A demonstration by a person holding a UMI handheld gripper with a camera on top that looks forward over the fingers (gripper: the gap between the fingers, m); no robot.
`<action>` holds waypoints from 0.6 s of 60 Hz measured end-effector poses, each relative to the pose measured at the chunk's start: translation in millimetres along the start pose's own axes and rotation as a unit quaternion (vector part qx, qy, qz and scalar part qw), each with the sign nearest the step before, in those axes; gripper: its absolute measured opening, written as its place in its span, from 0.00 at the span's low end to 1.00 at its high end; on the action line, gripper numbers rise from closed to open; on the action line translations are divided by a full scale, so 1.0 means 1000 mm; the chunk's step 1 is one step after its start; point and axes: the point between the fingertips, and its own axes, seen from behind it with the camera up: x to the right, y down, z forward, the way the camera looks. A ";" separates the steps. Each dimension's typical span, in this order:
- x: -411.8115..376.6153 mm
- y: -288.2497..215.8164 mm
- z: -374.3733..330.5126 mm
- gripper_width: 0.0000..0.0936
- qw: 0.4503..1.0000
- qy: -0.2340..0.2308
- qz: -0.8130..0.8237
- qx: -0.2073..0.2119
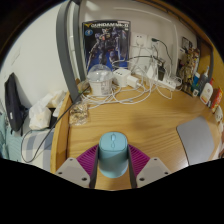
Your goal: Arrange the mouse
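Mouse: we saw a light blue mouse [112,153] low in the centre of the frame, sitting between the two fingers.
Gripper: the gripper [112,166] had both purple pads [88,160] pressed against the mouse's sides, so we judged the fingers clamped on it.
Step in hand: we judged the mouse to be held and carried above the desk, not yet set down.
Next move: we thought it called for bringing the mouse over to the grey mouse pad [200,141] at the right of the frame, lowering it flat, then parting the fingers.
Surface: a wooden desk [140,118] filled the middle of the frame, with a tangle of white cables [135,92] and a white power strip [128,76] toward its far edge.
Room: a Gundam poster [105,42] hung on the wall at top centre; a dark chair [14,105] stood at the left.
Clutter: small bottles [208,92] lined the upper right, too small to identify.
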 end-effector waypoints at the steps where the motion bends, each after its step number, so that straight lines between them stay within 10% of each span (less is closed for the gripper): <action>1: 0.000 0.001 0.000 0.51 1.000 -0.001 -0.001 0.000; 8: -0.002 0.000 0.000 0.36 1.000 -0.013 -0.008 0.013; 24: 0.001 -0.004 -0.007 0.35 0.998 -0.041 -0.054 0.012; 36: 0.063 -0.091 -0.078 0.36 0.993 -0.036 -0.033 0.108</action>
